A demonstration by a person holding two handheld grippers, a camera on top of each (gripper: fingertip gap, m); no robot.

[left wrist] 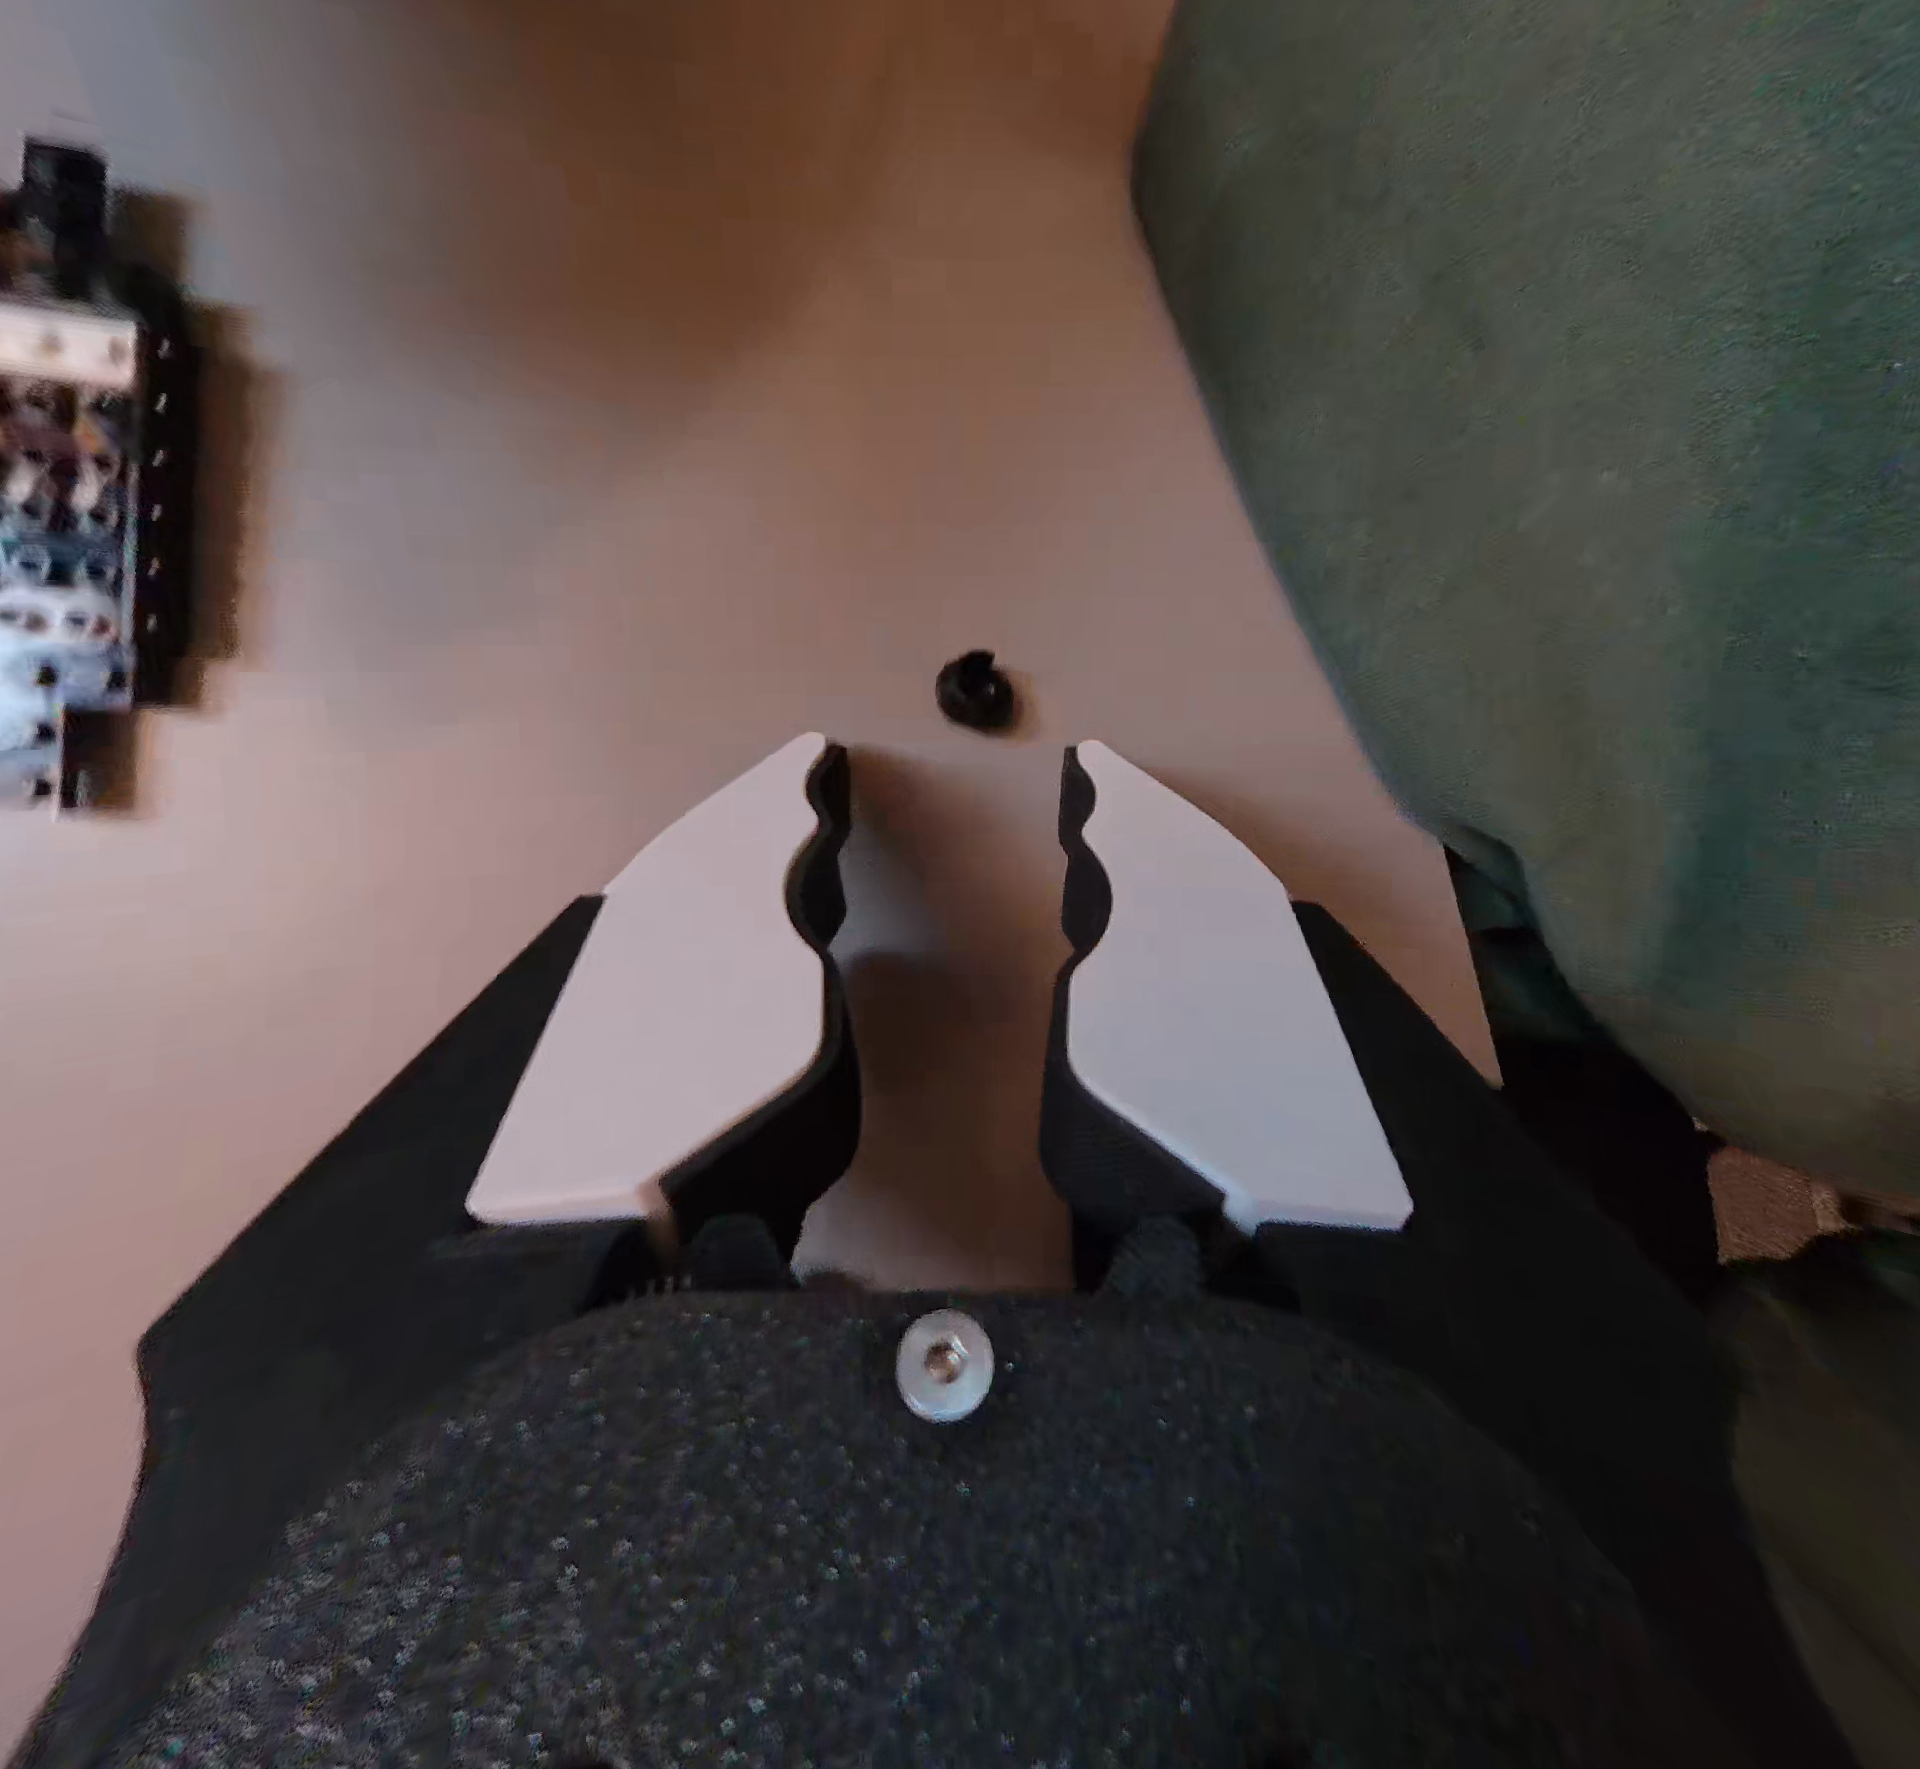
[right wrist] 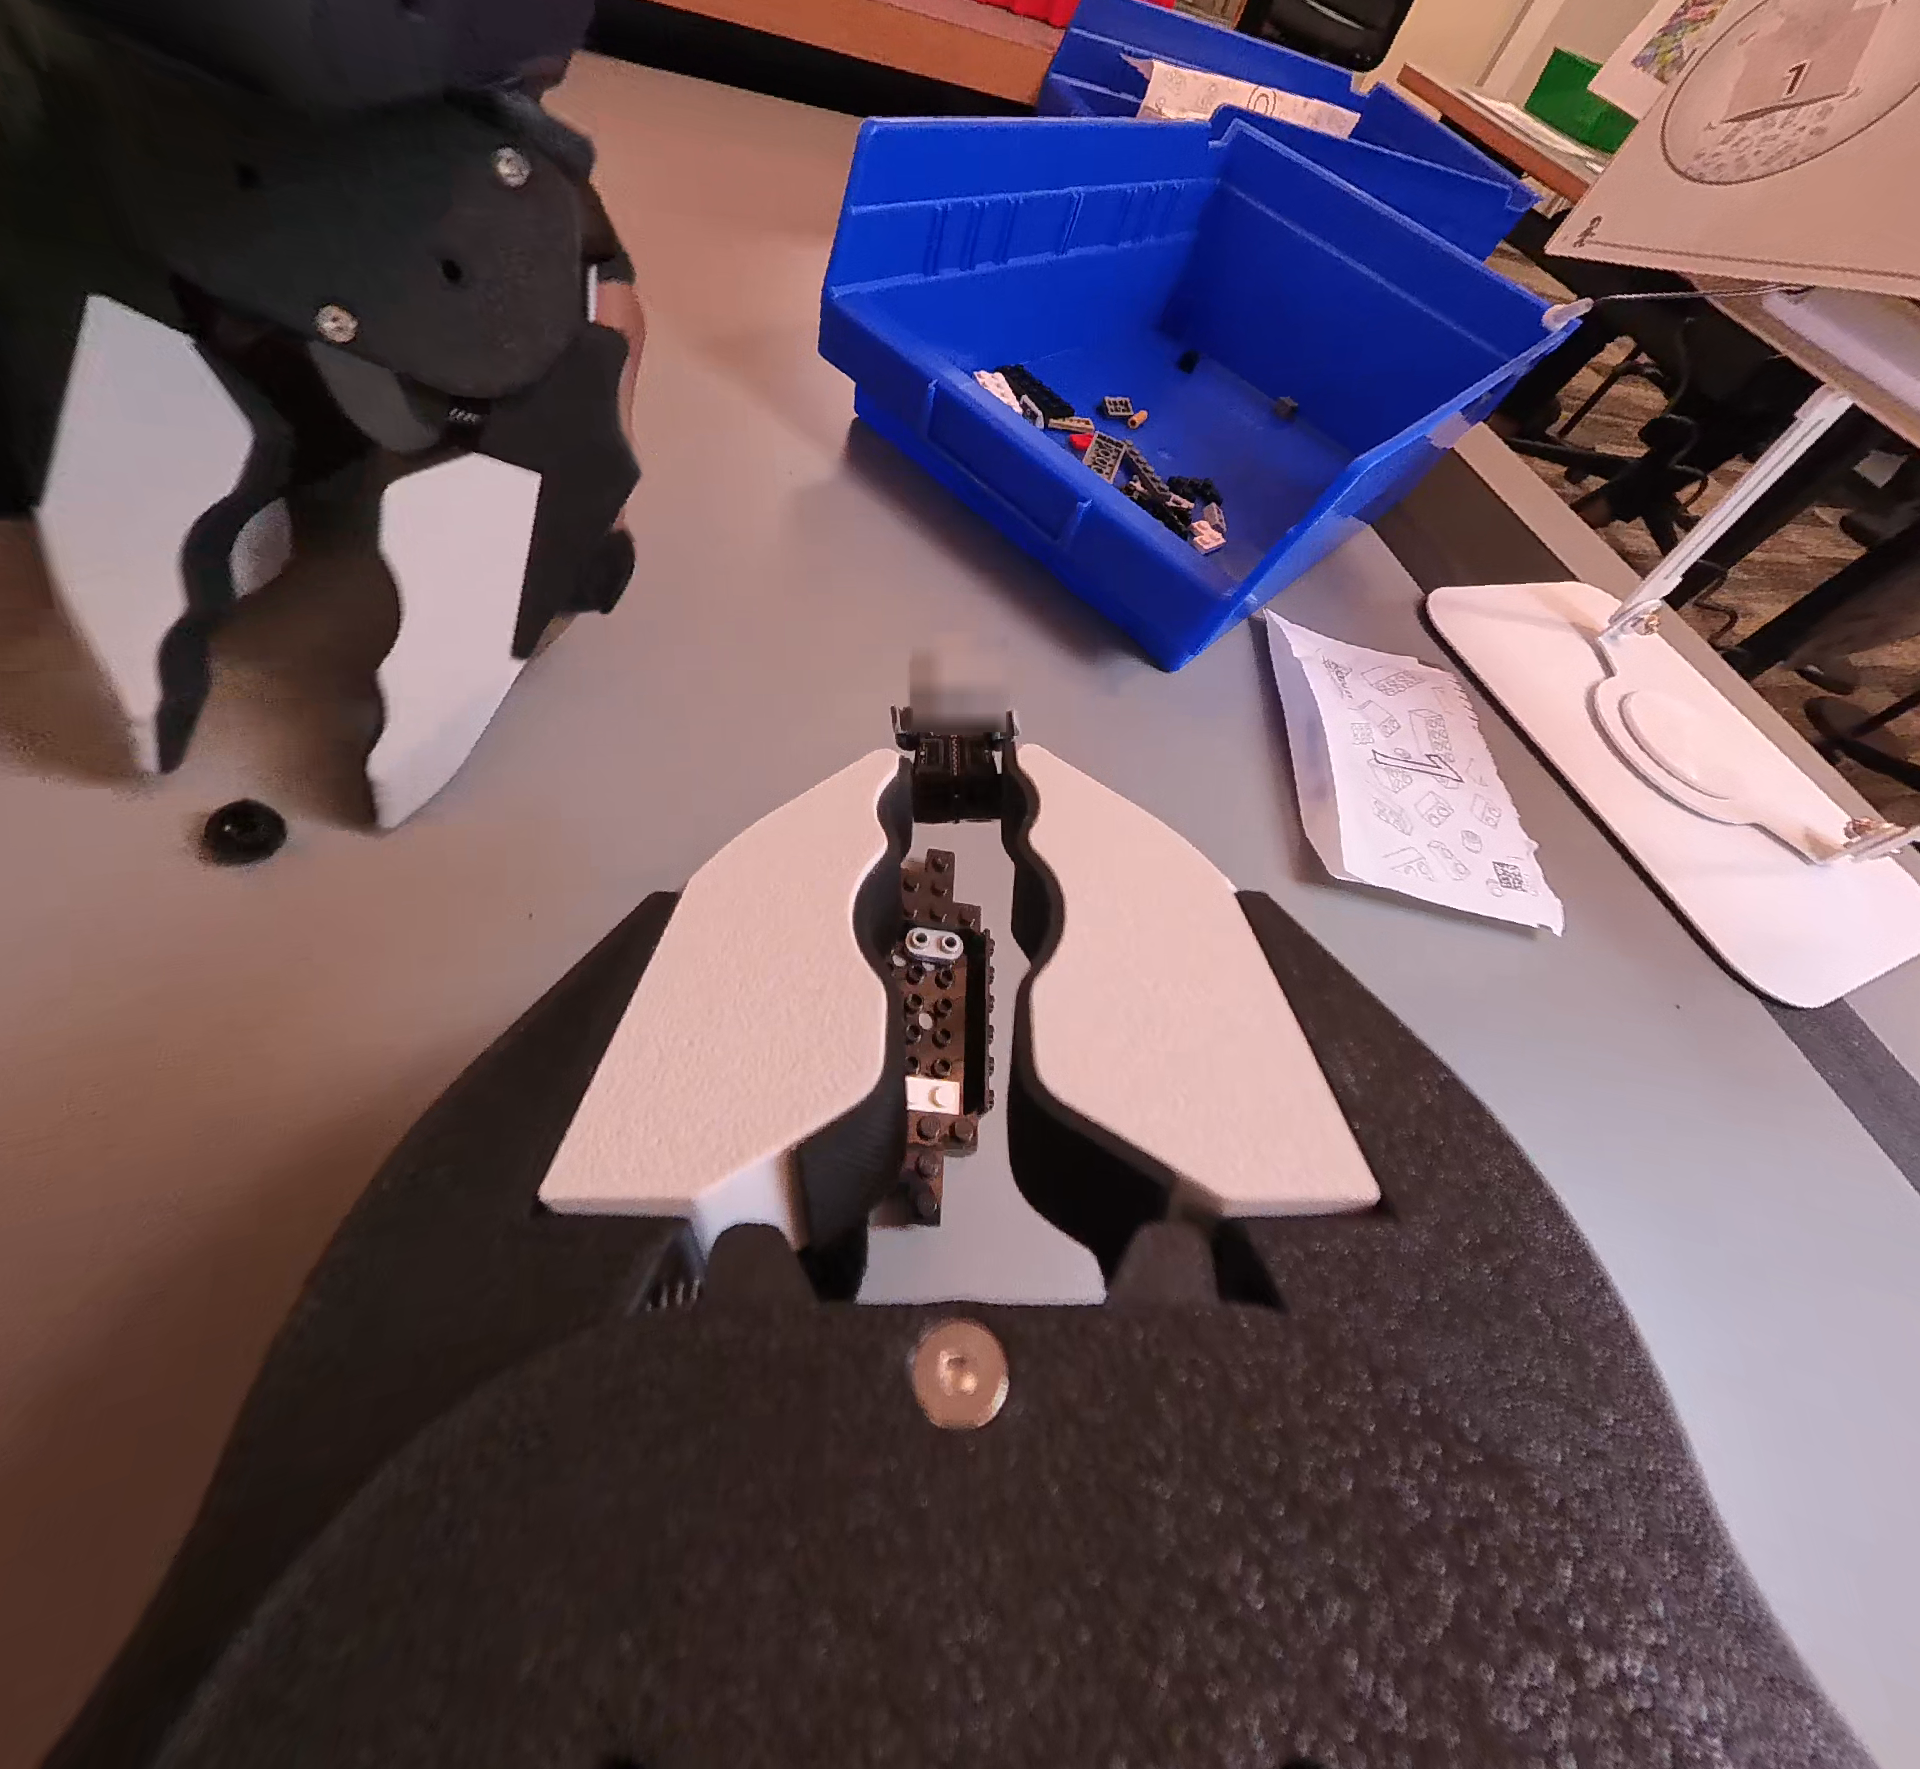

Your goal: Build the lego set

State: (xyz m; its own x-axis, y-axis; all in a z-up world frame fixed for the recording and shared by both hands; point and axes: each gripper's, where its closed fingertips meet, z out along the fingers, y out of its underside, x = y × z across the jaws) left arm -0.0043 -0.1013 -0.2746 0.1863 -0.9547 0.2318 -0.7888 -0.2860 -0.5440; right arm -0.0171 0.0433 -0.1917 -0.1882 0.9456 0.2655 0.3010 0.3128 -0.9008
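Observation:
My left gripper (left wrist: 956, 753) is open and points down at the pale table (left wrist: 520, 888). A small round black piece (left wrist: 979, 689) lies just beyond its fingertips, apart from them. In the right wrist view the same left gripper (right wrist: 270, 784) hovers over that black piece (right wrist: 241, 830). My right gripper (right wrist: 956, 763) is shut on a long dark brick assembly (right wrist: 940, 1002) with small white and grey pieces on it. The assembly runs between the fingers, and its front end sticks out past the tips. It shows blurred at the left edge of the left wrist view (left wrist: 73, 493).
A blue bin (right wrist: 1039, 348) with several loose small bricks stands behind my right gripper, with a second blue bin (right wrist: 1132, 46) behind it. A printed sheet (right wrist: 1403, 774) and a white stand base (right wrist: 1683, 763) lie to the right. A person's green sleeve (left wrist: 1558, 369) fills the right of the left wrist view. There is about 15 cm between the tips of the two grippers.

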